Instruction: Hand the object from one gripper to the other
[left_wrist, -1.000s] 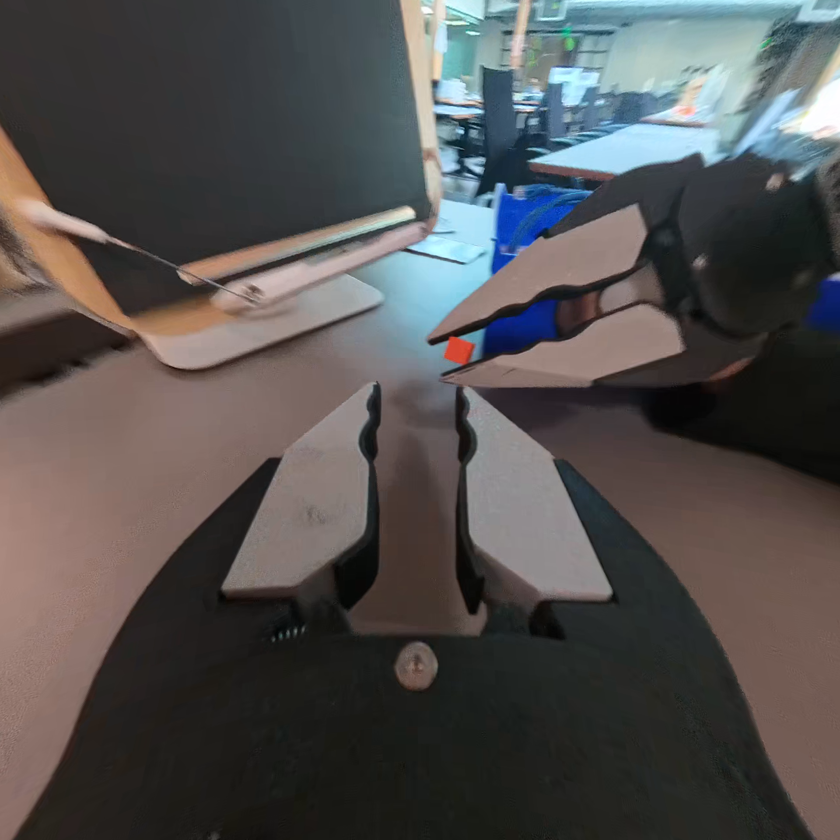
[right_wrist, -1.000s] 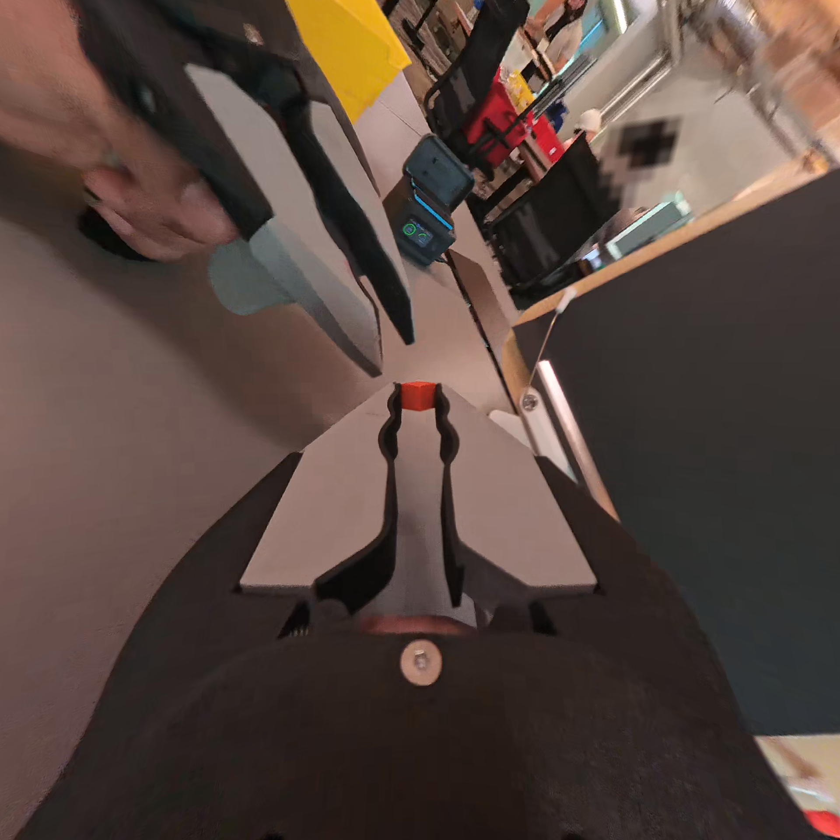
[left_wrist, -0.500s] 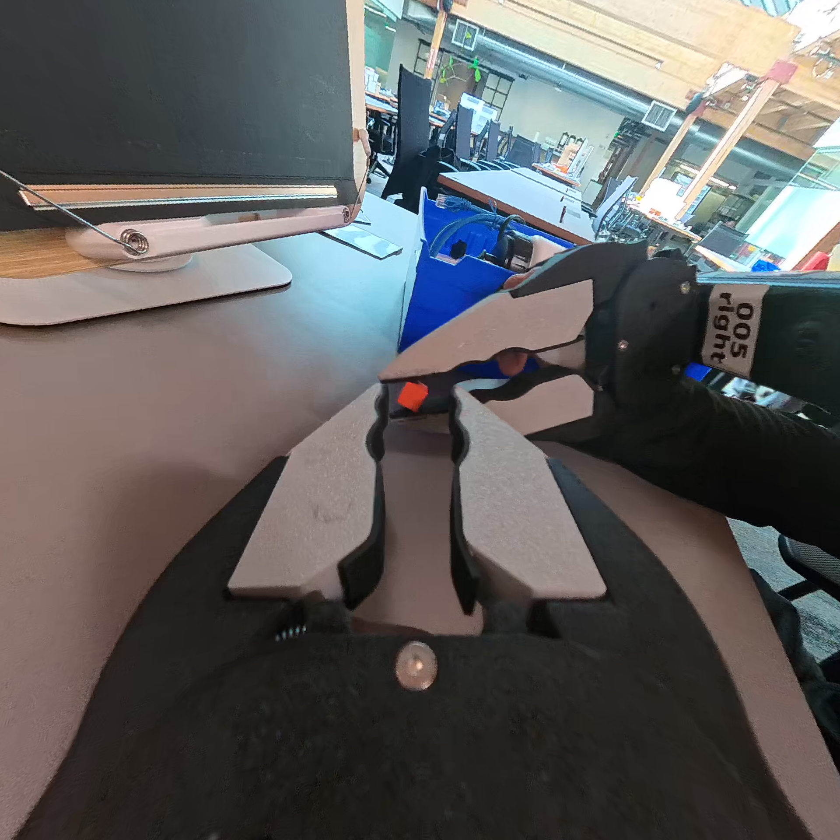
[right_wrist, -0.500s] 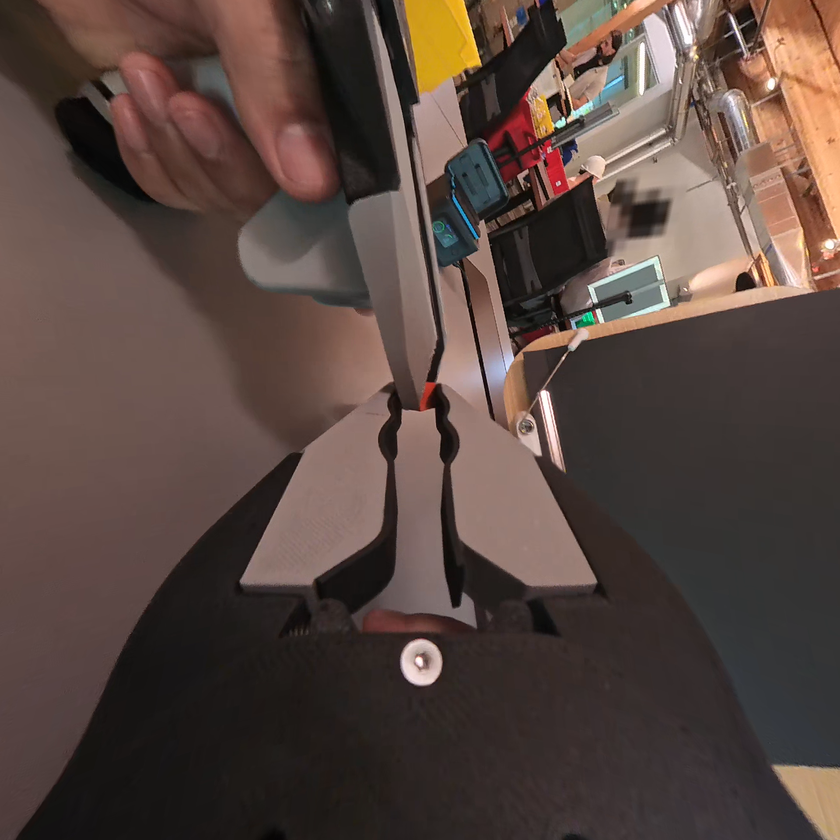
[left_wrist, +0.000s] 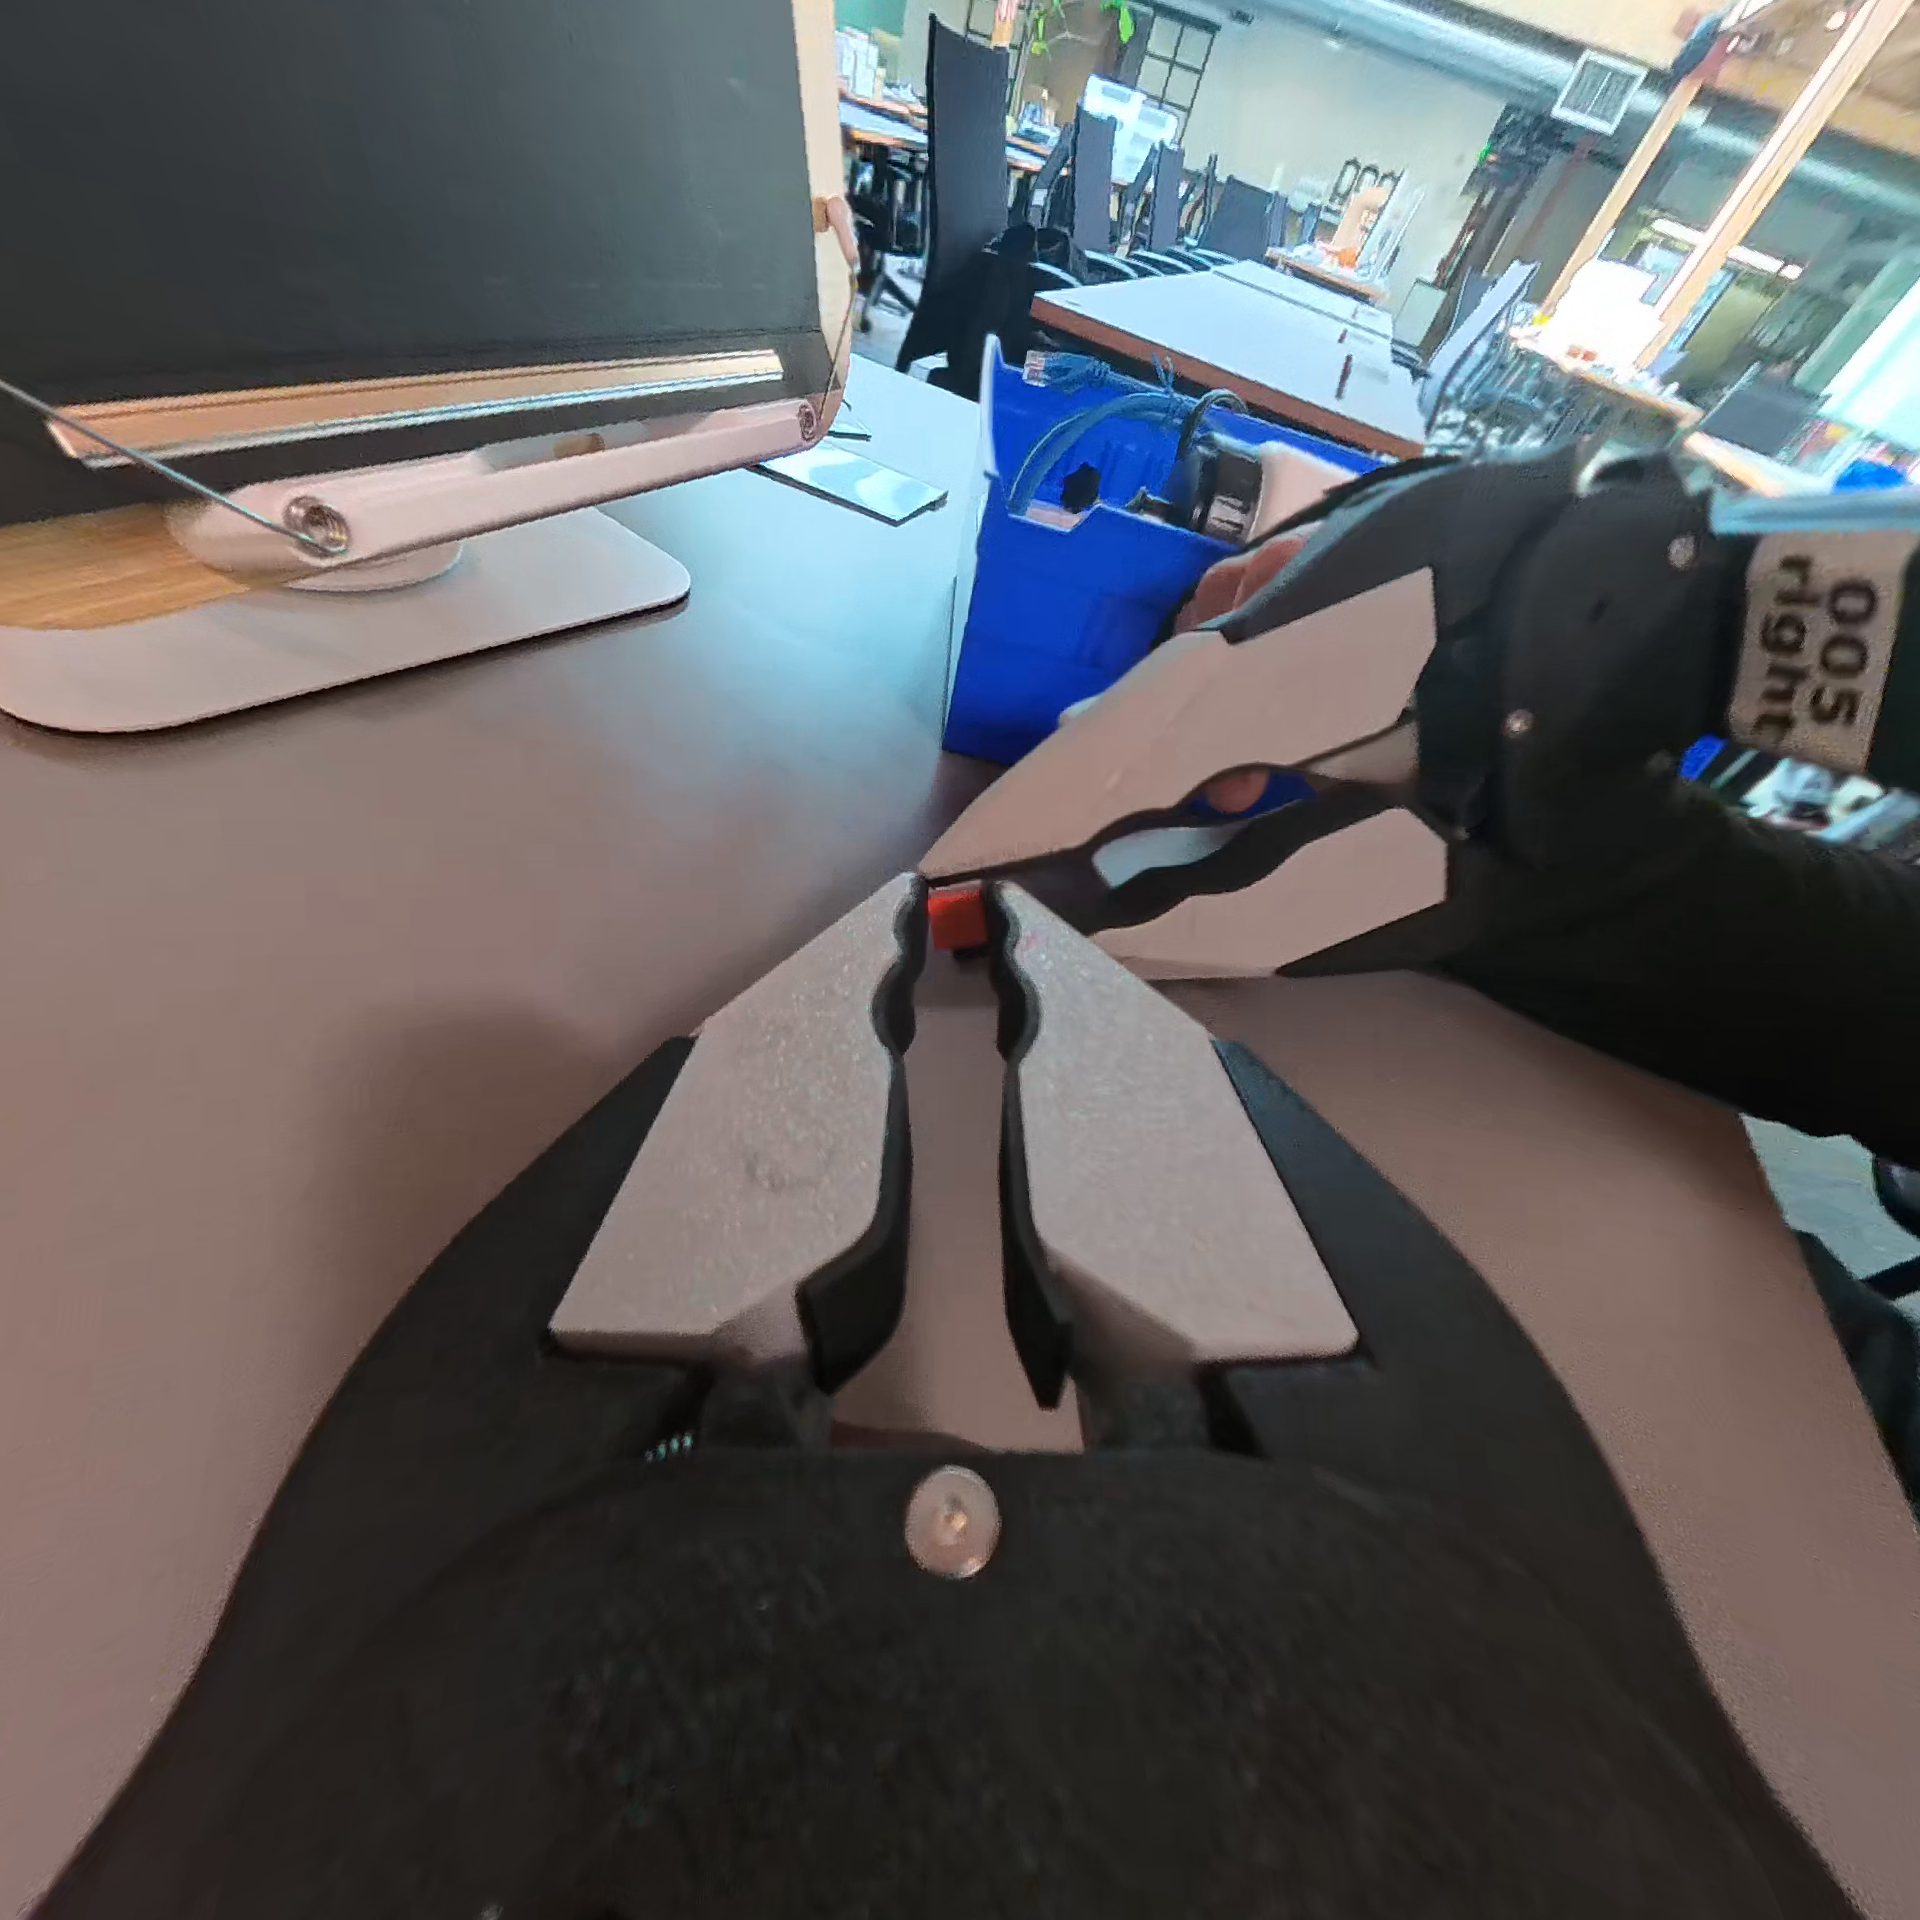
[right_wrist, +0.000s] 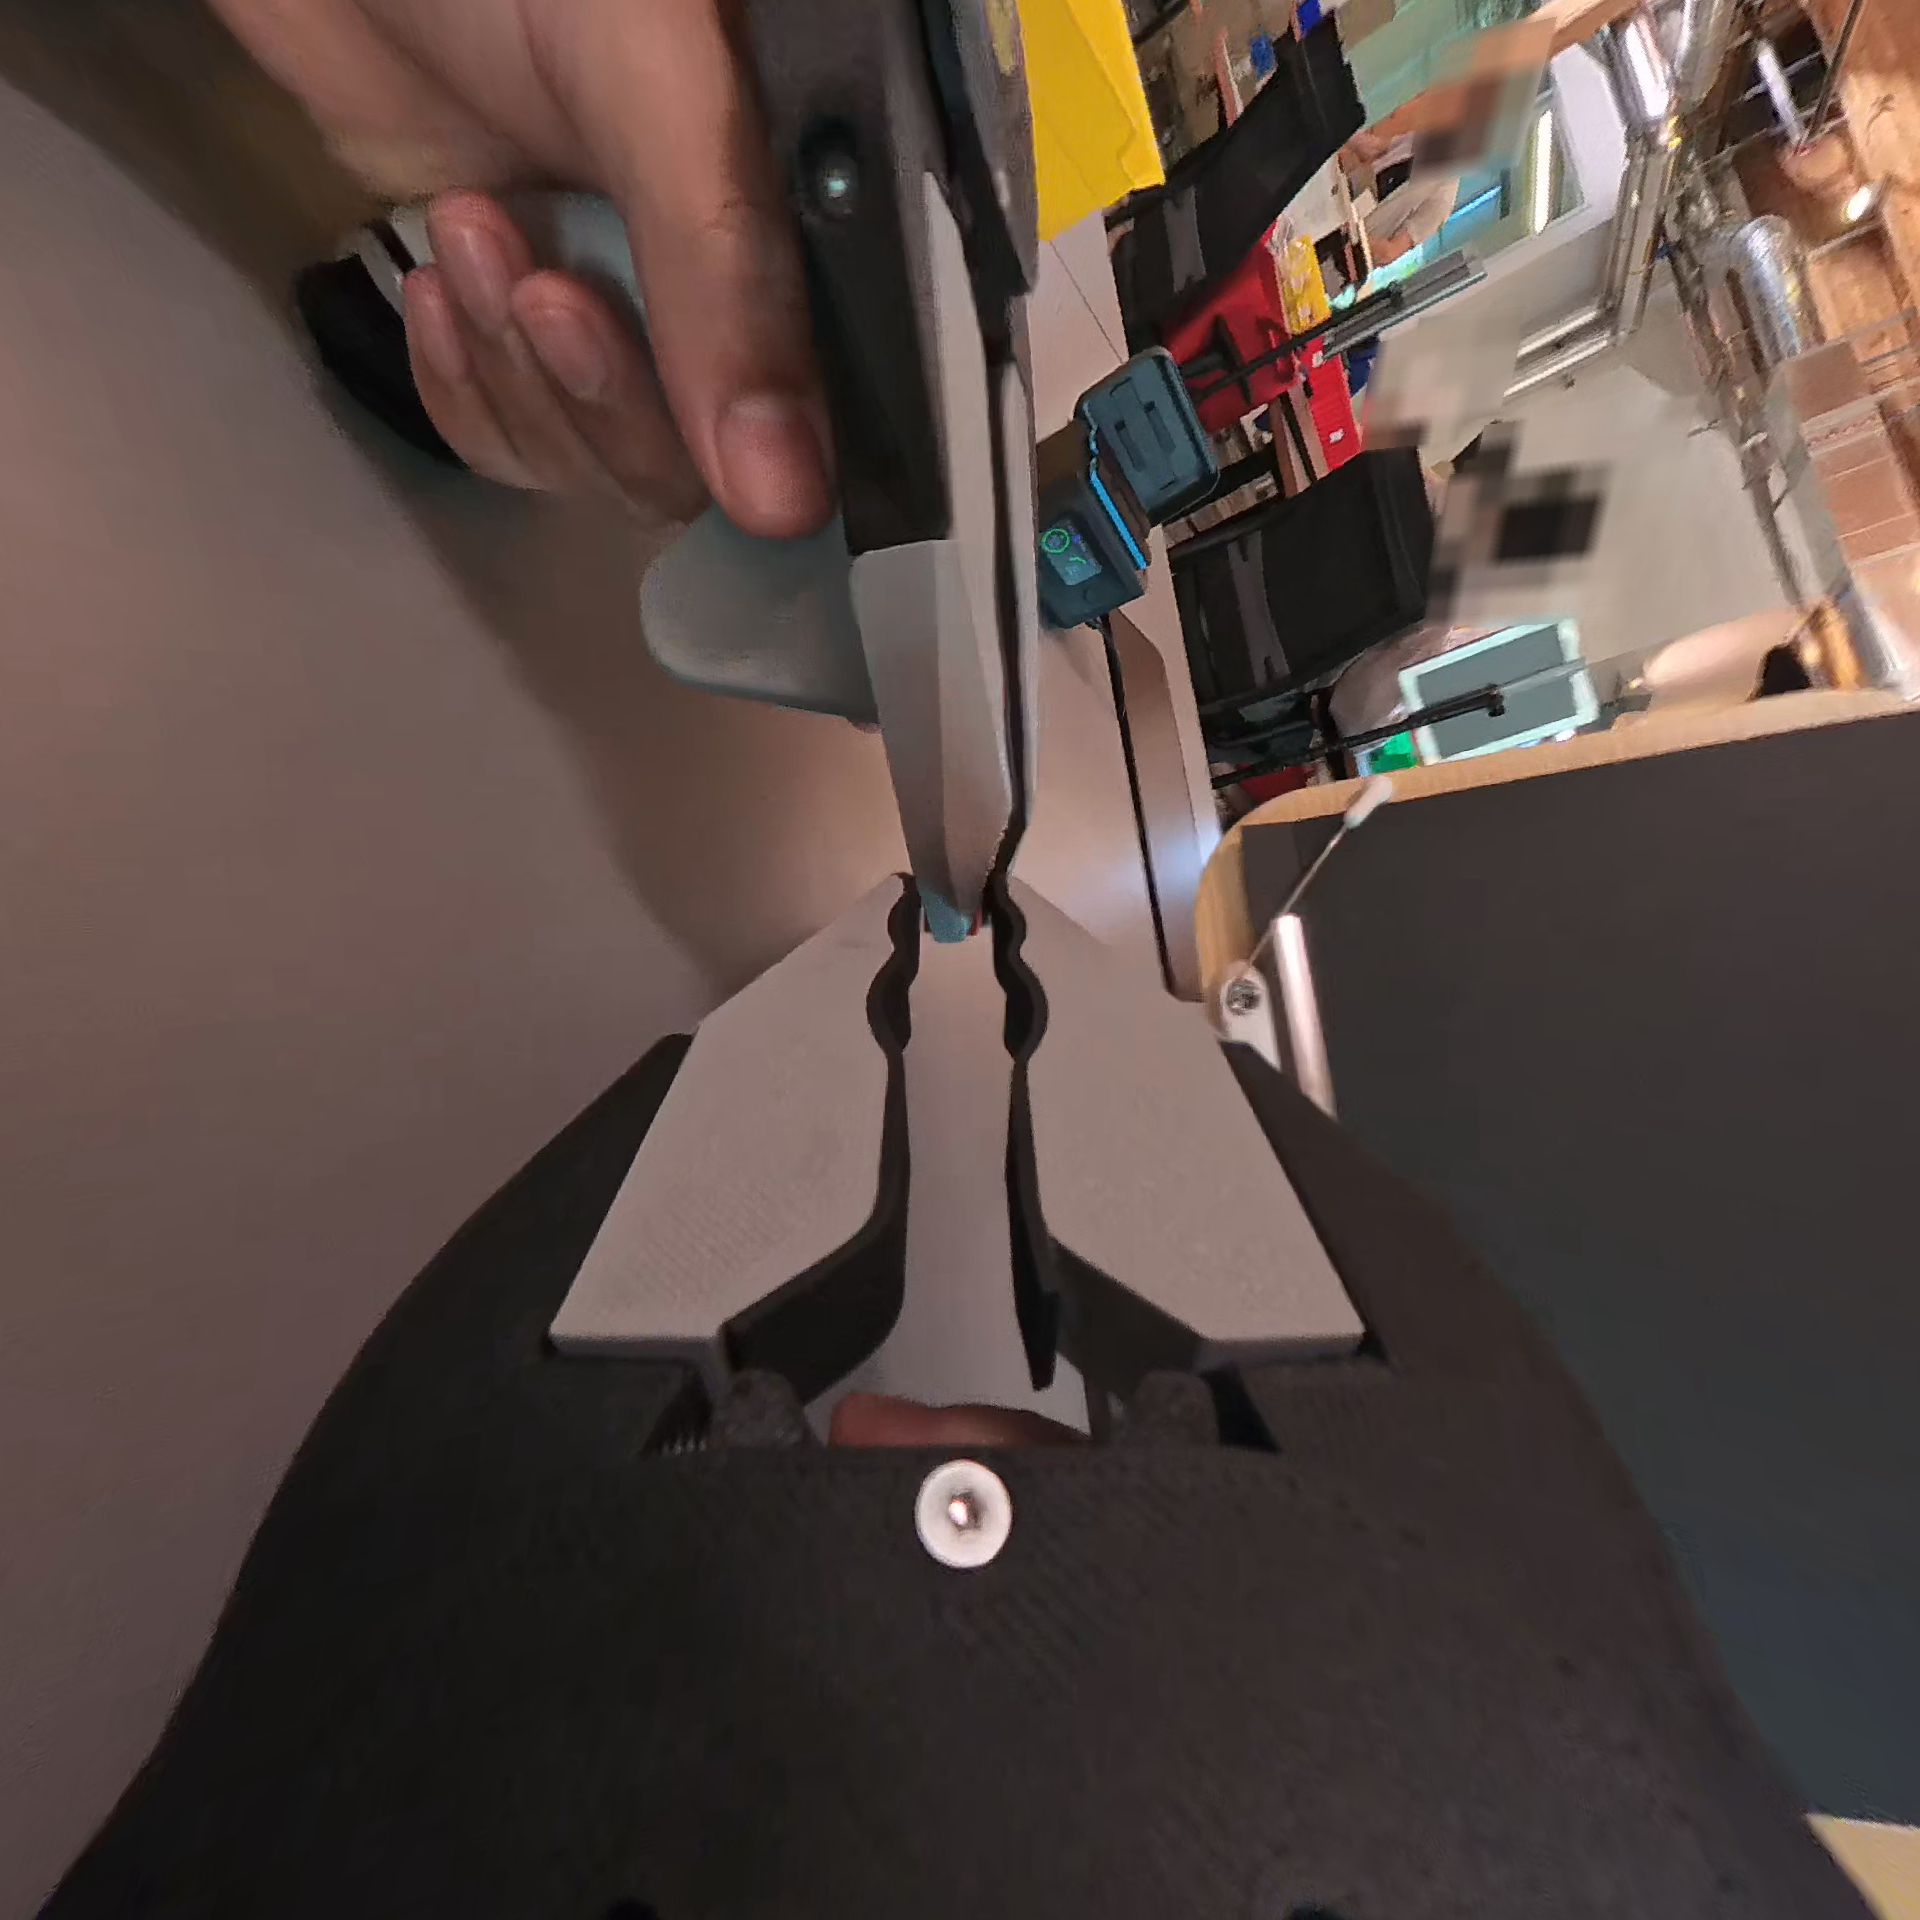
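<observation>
A small red cube (left_wrist: 954, 925) is held above the brown table (left_wrist: 416, 935) between both grippers. My left gripper (left_wrist: 956, 906) is closed on its two sides. My right gripper (right_wrist: 956, 909) comes in from the right in the left wrist view, its upper finger (left_wrist: 1195, 727) on top of the cube and the lower finger under it. In the right wrist view the left gripper's fingers (right_wrist: 951, 727) stand edge-on between my right fingertips and hide nearly all of the cube; only a red sliver (right_wrist: 975, 927) shows.
A black panel on a white stand (left_wrist: 343, 623) is at the back left of the table; it also shows in the right wrist view (right_wrist: 1610, 1143). A blue bin (left_wrist: 1049, 644) with cables stands behind the grippers. A hand (right_wrist: 582, 312) holds the left gripper. A teal device (right_wrist: 1122, 488) sits farther off. Both grippers' tips are close together, under 4 cm apart.
The two grippers came together. My left gripper's fingers narrowed from wide open onto the red cube, which my right gripper has kept holding.
</observation>
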